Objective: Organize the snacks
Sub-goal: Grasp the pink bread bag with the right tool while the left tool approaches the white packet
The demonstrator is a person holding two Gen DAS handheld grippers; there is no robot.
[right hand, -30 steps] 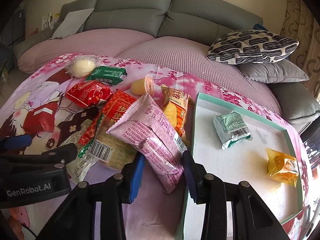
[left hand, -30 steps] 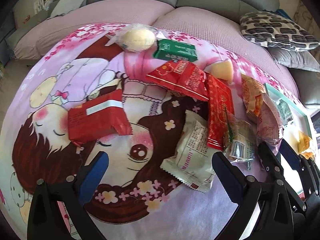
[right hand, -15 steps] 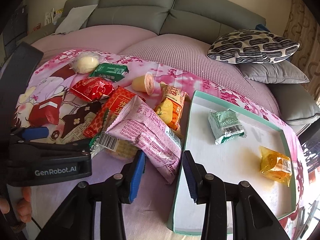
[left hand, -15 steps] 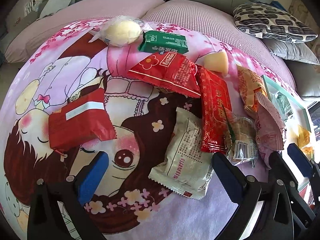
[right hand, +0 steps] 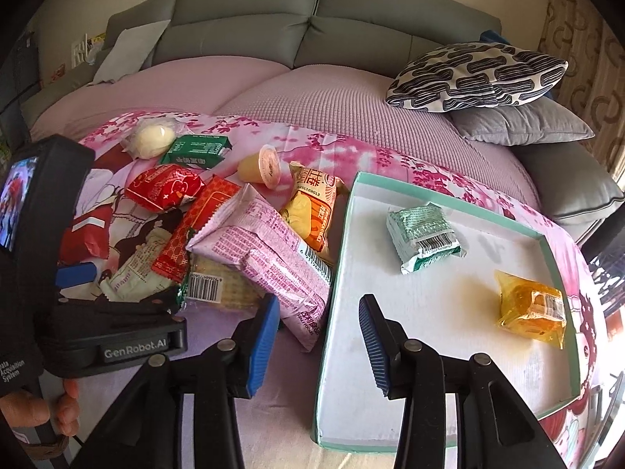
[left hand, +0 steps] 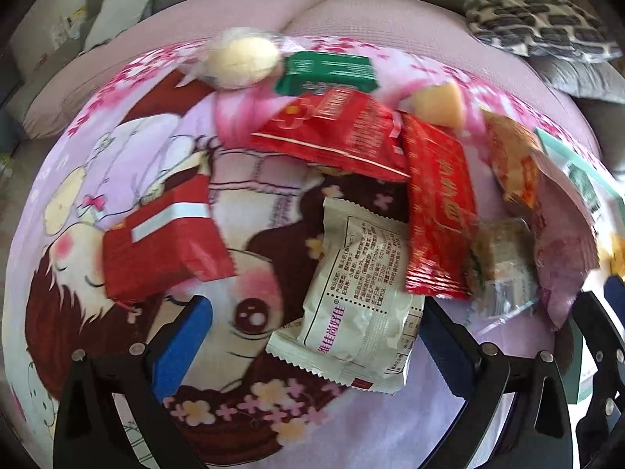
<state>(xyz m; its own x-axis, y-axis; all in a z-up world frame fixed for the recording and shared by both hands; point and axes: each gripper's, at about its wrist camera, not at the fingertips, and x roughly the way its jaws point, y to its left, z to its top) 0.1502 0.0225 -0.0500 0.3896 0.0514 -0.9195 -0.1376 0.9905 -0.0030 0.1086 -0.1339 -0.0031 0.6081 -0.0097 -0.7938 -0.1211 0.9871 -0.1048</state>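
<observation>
The right gripper point(right hand: 318, 336) stands open and empty, its jaws having just widened; the pink packet point(right hand: 265, 254) lies just ahead of its left pad. The left gripper point(left hand: 312, 336) stands wide open, straddling the white packet point(left hand: 351, 293). Close squarely on one packet only, then lift toward the tray point(right hand: 441, 312).

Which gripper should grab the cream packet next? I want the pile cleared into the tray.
Left, probably. The left gripper is open with the cream packet already lying between its fingers. The right gripper, also open, sits by the pink packet and the tray.
</observation>
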